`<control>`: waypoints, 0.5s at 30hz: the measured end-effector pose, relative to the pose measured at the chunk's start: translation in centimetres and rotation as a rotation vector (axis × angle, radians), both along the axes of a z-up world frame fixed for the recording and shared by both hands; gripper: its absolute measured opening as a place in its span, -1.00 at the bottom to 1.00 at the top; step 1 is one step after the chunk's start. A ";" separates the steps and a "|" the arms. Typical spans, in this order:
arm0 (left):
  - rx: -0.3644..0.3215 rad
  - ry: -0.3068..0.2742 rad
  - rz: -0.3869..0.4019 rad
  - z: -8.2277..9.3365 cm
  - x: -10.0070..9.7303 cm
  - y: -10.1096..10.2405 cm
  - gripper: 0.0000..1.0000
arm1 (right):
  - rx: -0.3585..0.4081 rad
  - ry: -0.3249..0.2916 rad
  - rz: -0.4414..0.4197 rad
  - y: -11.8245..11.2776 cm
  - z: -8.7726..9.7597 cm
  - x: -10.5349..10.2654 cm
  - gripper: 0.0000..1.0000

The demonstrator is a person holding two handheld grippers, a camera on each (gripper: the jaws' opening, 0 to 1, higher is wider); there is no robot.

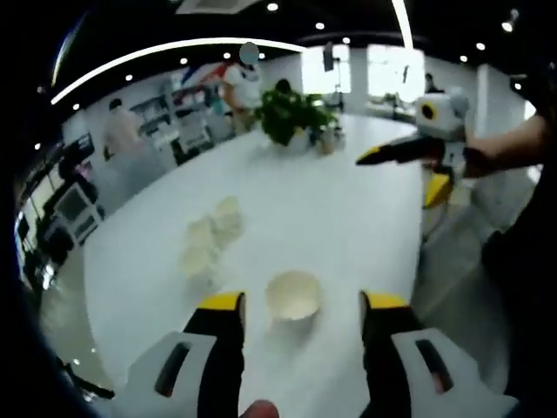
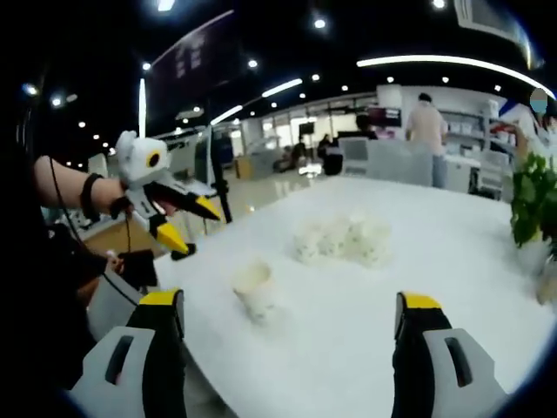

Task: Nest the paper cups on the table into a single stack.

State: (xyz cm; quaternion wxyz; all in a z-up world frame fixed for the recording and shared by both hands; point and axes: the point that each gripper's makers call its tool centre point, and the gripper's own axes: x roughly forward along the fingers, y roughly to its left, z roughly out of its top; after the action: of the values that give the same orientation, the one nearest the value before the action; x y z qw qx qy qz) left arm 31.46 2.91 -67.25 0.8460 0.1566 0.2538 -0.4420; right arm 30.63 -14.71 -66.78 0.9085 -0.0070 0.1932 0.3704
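A single paper cup (image 1: pixel 293 296) stands upright on the white counter (image 1: pixel 348 218), apart from the others and lying just ahead of the left gripper (image 1: pixel 300 306), between its two yellow-tipped jaws, which are spread wide and hold nothing. A loose cluster of cups (image 1: pixel 211 237) sits farther along the counter, near one another but not yet nested; blur makes their count uncertain. In the right gripper view the lone cup (image 2: pixel 254 291) sits ahead and to the left, the cluster (image 2: pixel 341 240) beyond it, and the right gripper (image 2: pixel 290 322) also has its jaws parted and empty. The step in hand looks like taking the lone cup with the left gripper. To do it well, the jaws should probably come down level on either side of the cup wall, below the rim, and close gently, since thin paper likely buckles under a hard squeeze. Keeping the cup upright would help it drop straight into another. A potted plant (image 1: pixel 291 115) stands at the far end, well apart from the work.
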 end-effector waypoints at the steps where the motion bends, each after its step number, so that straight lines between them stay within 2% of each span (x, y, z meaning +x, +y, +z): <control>1: 0.001 -0.004 0.011 0.0 0.1 0.4 0.13 | -0.006 -0.006 -0.004 -0.1 0.2 0.3 0.99; 8: -0.032 -0.038 0.069 0.8 0.6 2.3 0.29 | -0.029 -0.029 0.007 -0.2 1.2 1.5 1.00; 15: -0.073 -0.055 0.148 1.5 1.1 4.1 0.64 | -0.048 -0.044 0.025 -0.2 1.8 2.4 1.00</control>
State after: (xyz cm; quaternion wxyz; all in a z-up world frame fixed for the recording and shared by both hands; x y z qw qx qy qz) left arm 32.56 7.06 -65.77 0.8882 0.1183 0.2249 -0.3828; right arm 33.07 -14.90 -64.97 0.9074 -0.0396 0.1820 0.3768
